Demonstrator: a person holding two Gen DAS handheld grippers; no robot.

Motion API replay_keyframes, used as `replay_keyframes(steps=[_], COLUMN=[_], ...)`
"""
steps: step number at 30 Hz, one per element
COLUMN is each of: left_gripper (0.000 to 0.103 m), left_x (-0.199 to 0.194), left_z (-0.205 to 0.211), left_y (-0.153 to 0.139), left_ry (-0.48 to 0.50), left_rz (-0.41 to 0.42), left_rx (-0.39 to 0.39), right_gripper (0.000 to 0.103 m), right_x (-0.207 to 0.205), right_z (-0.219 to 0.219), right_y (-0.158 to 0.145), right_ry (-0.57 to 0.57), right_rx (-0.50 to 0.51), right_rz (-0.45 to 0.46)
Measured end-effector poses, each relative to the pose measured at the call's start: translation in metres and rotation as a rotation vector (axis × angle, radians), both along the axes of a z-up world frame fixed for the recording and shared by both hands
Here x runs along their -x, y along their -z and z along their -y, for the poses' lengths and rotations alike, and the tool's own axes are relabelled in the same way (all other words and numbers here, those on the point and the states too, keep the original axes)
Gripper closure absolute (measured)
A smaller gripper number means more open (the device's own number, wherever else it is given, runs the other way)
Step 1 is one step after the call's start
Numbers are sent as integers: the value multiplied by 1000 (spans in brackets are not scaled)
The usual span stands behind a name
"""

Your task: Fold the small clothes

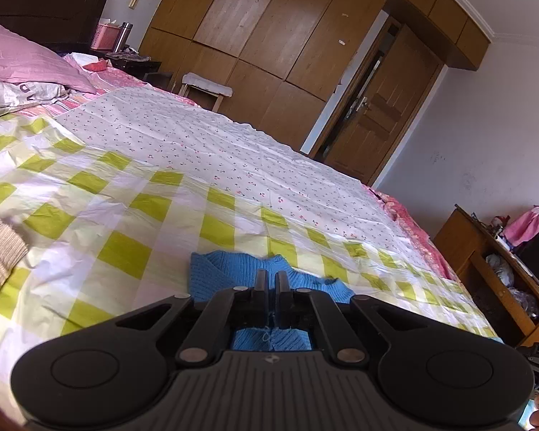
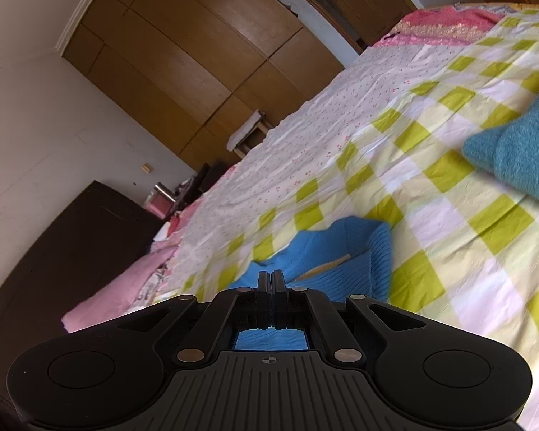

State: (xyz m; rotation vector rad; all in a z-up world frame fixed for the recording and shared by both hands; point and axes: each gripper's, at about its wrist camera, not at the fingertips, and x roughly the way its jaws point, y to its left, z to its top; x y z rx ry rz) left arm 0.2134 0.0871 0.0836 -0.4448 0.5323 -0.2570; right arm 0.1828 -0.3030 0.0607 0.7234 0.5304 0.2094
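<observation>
A small bright blue knit sweater (image 1: 230, 273) lies on the green-and-white checked sheet (image 1: 125, 215) of a bed. My left gripper (image 1: 270, 276) is shut on an edge of the sweater, with knit showing under the jaws. In the right wrist view the same blue sweater (image 2: 341, 251) is bunched and partly lifted. My right gripper (image 2: 270, 276) is shut on another edge of it. The sweater's near part is hidden under both grippers.
A striped beige garment (image 1: 0, 251) lies at the left. A teal knit garment (image 2: 521, 151) lies at the right. A cherry-print sheet (image 1: 215, 143) covers the far half of the bed. Pink pillows (image 1: 28, 57), a wooden wardrobe (image 1: 269, 36) and a side cabinet (image 1: 485, 269) surround the bed.
</observation>
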Motion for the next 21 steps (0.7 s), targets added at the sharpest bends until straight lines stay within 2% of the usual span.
replay_keyframes(steps=[2,3,5,7,10,14,16,19,21], left_gripper=[94,94,94,94,93,92,91,86,79], left_x=[-8,-9,-5,3,16,28,33,36,37], left_z=[5,8,11,10,5,-4,-8,-13,-15], left_y=[5,8,18,27,34,35,34,35,37], left_ry=[19,29,49,49,47,42,42,52,54], left_rz=[-17,-21,-43,-68,-83,-103,-104,-115,-116], left_rx=[-3,-20,-57,-78,-124,-136,-143,-153,-174], right_gripper=[101,97,96,96,96,82,80,76,75], right_x=[-7,-5,2,10,19,18,16,15,12], right_z=[-4,-8,-19,-26,-32,-43,-49,-57,-64], right_y=[4,8,20,34,53,68,72,70,73], right_ry=[-49,-64,-103,-129,-173,-207,-230,-259,-264], right_rx=[57,99,229,301,342,410,412,416,472], right_rz=[-31,-41,-77,-112,-162,-209,-222,-209,-226])
